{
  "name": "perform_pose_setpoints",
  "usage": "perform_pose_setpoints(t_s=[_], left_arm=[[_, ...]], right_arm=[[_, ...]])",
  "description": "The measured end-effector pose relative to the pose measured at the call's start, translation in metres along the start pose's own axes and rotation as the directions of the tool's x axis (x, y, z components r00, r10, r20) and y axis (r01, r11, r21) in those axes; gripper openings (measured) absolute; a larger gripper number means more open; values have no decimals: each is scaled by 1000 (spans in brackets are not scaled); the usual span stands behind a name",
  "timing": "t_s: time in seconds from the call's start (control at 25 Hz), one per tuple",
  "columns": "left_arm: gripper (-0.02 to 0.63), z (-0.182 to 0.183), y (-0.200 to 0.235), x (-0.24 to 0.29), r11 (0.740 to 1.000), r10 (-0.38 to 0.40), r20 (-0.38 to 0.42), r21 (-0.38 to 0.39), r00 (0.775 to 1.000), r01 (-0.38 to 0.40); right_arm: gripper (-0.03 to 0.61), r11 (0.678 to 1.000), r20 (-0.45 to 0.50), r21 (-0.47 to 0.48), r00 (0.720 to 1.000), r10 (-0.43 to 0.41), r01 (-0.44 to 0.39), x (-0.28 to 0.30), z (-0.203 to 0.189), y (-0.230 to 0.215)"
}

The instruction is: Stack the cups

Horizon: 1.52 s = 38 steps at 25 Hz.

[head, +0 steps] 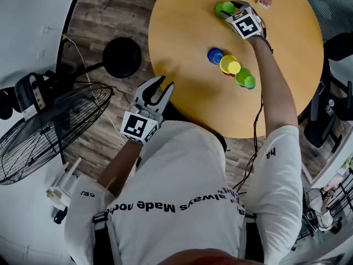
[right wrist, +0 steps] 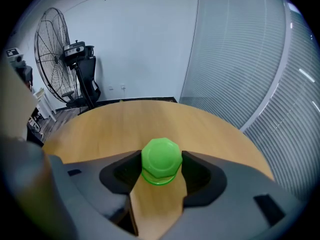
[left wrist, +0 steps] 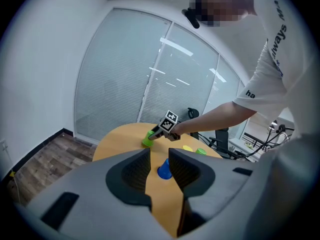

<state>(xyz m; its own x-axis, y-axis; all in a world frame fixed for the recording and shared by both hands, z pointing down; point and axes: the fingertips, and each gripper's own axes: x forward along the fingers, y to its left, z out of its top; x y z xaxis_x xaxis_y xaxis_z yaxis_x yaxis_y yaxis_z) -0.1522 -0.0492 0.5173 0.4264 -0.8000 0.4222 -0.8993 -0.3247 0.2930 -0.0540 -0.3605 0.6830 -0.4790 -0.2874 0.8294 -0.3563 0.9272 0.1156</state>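
Cups stand only on the round wooden surface (head: 182, 32), and the left tongs (head: 164, 84) are nearer than any of them. In the head view they hang left of centre, off the surface's near edge and over the plank floor (head: 105, 21), just above the person's white shirt (head: 182, 164). Their own view shows the jaws released and parted with nothing between them; the blue cup (left wrist: 164, 170) seen through the gap stands well beyond, on the surface. Next out, right of centre in the head view's upper half, a slanting row runs from that blue cup through a yellow cup (head: 229, 65) to green cups (head: 245, 78), all close together. Farther out, at the upper right, the right tongs (head: 230, 9) are clenched on a lime cup (right wrist: 161, 160). The right gripper view shows it base up with both pads pressed against its sides, a contact the head view does not give. Whether its rim rests on the surface I cannot tell. A small pinkish thing (head: 265, 0) lies beyond, near the far edge. The fan (right wrist: 52, 59), seen from above at the head view's left, stands upright by the white wall in the right gripper view.
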Motion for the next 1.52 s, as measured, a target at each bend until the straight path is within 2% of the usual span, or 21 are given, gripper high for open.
perform_pose_setpoints(t_s=[0.28, 0.72, 1.12, 1.52], left_arm=[[129, 12, -12, 2, 997, -62, 34, 36, 997, 61], [129, 30, -52, -4, 976, -186, 87, 127, 979, 174], [127, 33, -88, -9, 951, -272, 104, 181, 957, 250], [126, 43, -118, 8, 922, -341, 110, 234, 934, 310]], right_arm=[[262, 1000, 58, -10, 998, -17, 18, -57, 21, 6], [261, 997, 84, -35, 994, -68, 71, -168, 12, 39], [262, 996, 71, -1, 994, -88, 88, -230, -26, 80], [262, 998, 44, 25, 997, -65, 64, -248, -65, 116]])
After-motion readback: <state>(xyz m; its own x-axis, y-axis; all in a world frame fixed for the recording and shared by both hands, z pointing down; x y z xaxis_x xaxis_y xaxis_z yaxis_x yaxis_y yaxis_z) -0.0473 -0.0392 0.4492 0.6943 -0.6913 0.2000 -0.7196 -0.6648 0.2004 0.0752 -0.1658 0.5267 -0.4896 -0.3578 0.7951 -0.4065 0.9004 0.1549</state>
